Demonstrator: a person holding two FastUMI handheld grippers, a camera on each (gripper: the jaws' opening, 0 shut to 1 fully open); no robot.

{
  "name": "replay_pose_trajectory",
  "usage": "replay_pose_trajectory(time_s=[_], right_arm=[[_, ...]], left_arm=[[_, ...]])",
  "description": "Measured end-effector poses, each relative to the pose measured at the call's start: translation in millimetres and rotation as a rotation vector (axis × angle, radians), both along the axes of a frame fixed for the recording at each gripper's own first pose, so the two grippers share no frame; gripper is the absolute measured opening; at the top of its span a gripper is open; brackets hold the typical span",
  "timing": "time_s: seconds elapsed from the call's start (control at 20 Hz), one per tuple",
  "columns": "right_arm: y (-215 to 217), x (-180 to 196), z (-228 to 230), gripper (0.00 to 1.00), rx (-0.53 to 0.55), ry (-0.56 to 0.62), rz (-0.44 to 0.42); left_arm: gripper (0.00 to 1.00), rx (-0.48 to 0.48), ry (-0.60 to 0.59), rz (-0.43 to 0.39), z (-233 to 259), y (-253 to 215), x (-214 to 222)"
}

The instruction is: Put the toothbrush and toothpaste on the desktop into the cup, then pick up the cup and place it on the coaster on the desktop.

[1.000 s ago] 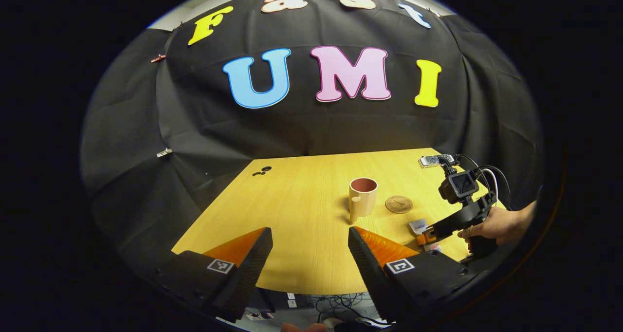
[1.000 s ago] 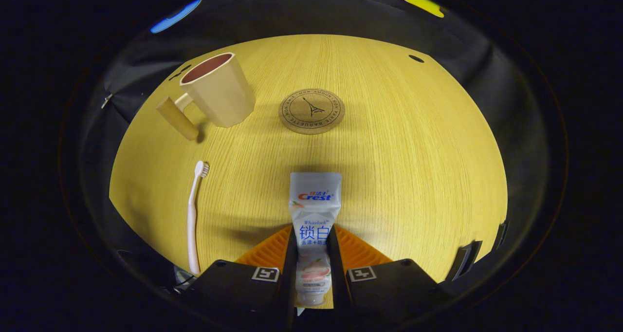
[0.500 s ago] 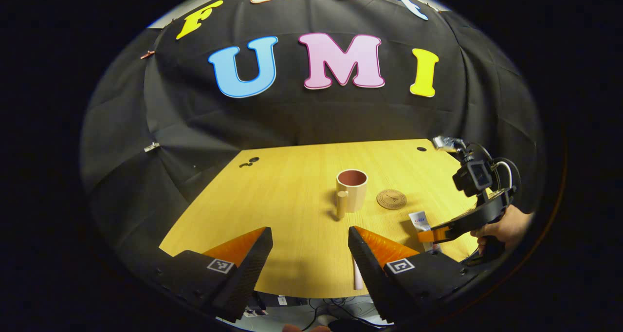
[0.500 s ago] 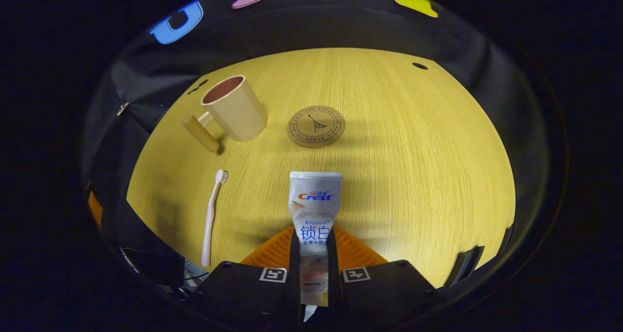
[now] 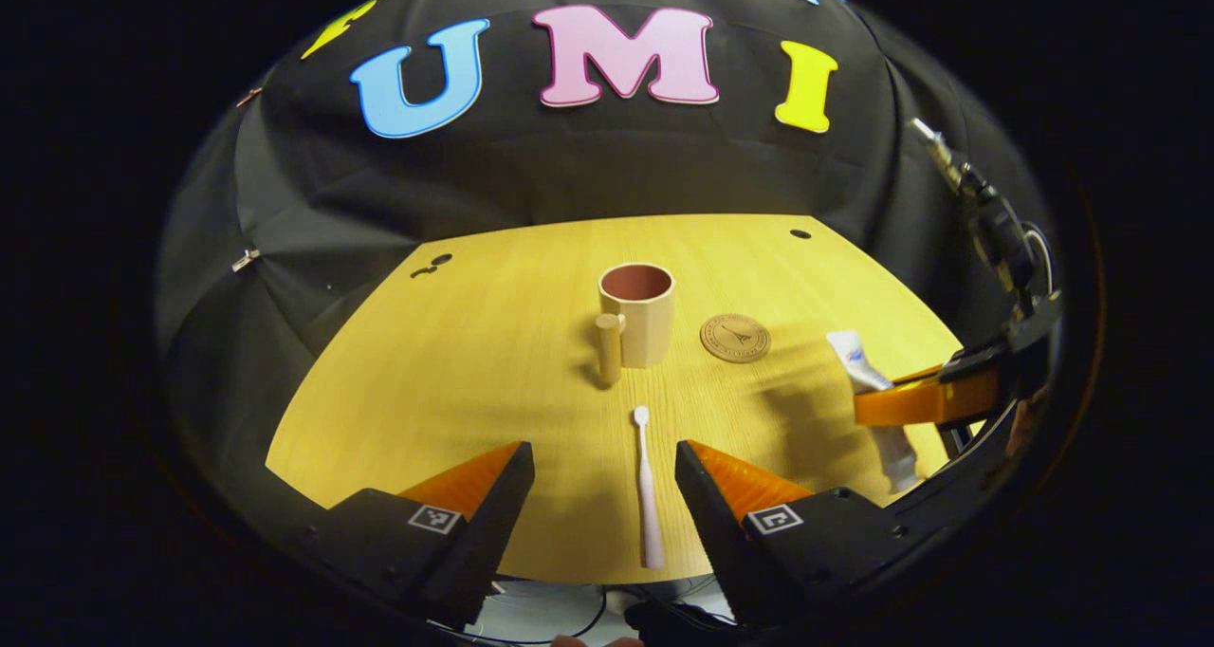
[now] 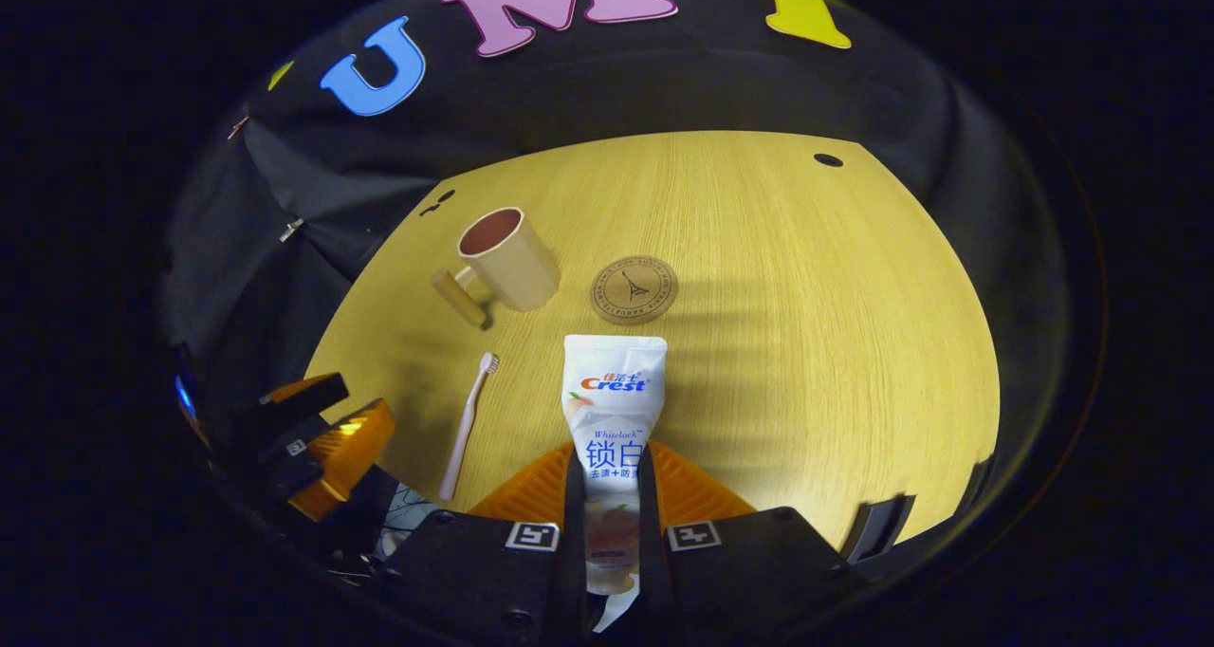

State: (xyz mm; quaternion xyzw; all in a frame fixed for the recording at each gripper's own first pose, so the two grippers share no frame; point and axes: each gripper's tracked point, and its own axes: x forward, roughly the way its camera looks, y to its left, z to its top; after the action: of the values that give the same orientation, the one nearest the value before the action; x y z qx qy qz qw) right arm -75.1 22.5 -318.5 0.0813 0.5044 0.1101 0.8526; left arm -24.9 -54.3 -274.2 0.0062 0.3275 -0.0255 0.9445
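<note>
The desk (image 5: 493,343) is a pale yellow wood-grain top with everything on it well spaced. The cup (image 5: 637,313) stands upright near the middle, cream outside and reddish-brown inside, with nothing in it that can be seen, its stubby handle pointing toward the near edge. Just beside it, apart from it, lies the coaster (image 5: 735,337), a round cork disc with a dark stamped design, bare.

The right gripper (image 6: 612,495) is clamped on the toothpaste (image 6: 614,400), a white soft tube gripped around its lower half, its flat crimped end pointing forward. In the left gripper view the tube hangs clear above the desk, near its right side.

The left gripper (image 5: 602,476) is spread wide and holds nothing. The toothbrush (image 5: 646,486), thin and pale pink, lies flat on the desk between its fingers, bristle end toward the cup.

By my reading, the task is at an early stage: the toothpaste is picked up but not yet in the cup, the toothbrush is untouched, and moving the cup onto the coaster is all still to do.
</note>
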Motion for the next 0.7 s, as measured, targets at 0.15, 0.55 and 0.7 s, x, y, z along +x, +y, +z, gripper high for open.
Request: replay_pose_trajectory(time_s=[0.15,0.55,0.7], right_arm=[[-15.8,3.9,16.1,0.22,0.016,-0.014,-0.016],[-64.0,14.8,38.9,0.27,-0.006,-0.049,-0.015],[-71.6,13.9,37.9,0.27,-0.005,-0.040,-0.016]], left_arm=[[0.88,-0.009,0.044,-0.004,-21.2,-10.1,10.0],[0.83,-0.006,0.202,0.011,-75.4,-21.4,25.6],[0.80,-0.008,0.243,0.003,-87.0,-25.4,28.0]])
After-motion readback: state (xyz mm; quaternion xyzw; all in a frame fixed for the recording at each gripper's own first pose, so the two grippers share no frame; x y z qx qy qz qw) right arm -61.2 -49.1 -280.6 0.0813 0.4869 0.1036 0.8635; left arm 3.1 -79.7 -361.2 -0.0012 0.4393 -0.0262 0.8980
